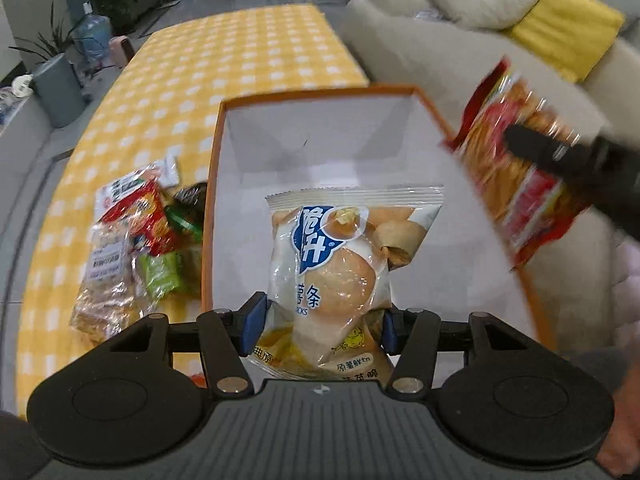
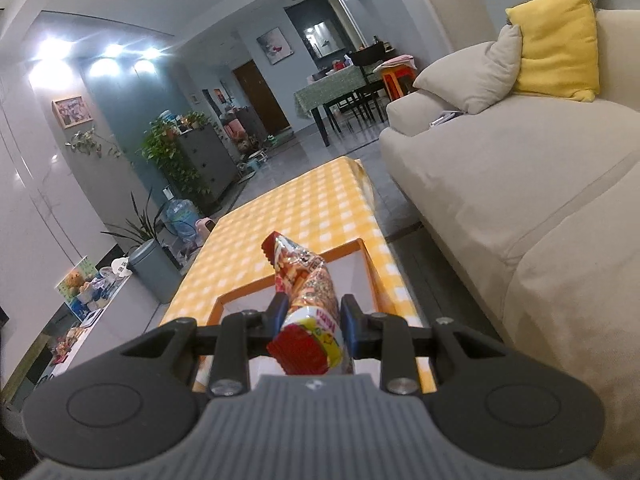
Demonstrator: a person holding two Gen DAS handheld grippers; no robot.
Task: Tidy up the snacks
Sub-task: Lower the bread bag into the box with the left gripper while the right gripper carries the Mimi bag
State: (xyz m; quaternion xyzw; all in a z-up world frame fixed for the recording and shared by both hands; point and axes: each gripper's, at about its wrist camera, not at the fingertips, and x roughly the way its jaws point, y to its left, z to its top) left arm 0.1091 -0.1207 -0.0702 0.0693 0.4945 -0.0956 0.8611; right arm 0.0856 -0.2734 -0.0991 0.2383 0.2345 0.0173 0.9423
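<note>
Yellow-checked bench (image 1: 240,60): orange box (image 1: 216,184). Left gripper (image 1: 320,328) clamps white chip bag (image 1: 340,264); right gripper (image 2: 314,314) clamps red packet (image 2: 308,292). Light, crushable; hold edges.

Background only. Table under a yellow-and-white check cloth (image 2: 304,216), running away toward 12 o'clock. Beige sofa (image 2: 520,200) along its 3 o'clock side, separated by a strip of floor. On the sofa back: yellow cushion (image 2: 556,44), touching a beige cushion (image 2: 476,76) at its 9 o'clock. Grey bin (image 2: 154,276) on the floor at 9 o'clock of the table; blue water jug (image 2: 182,216) just beyond it, beside a leafy plant. Grey drawer cabinet (image 2: 208,160) topped with plants farther back. Dining table with green cloth (image 2: 332,88) at 12 o'clock, dark chairs around it. Shelf at 8 o'clock holds small items, possibly jars; too blurred.
</note>
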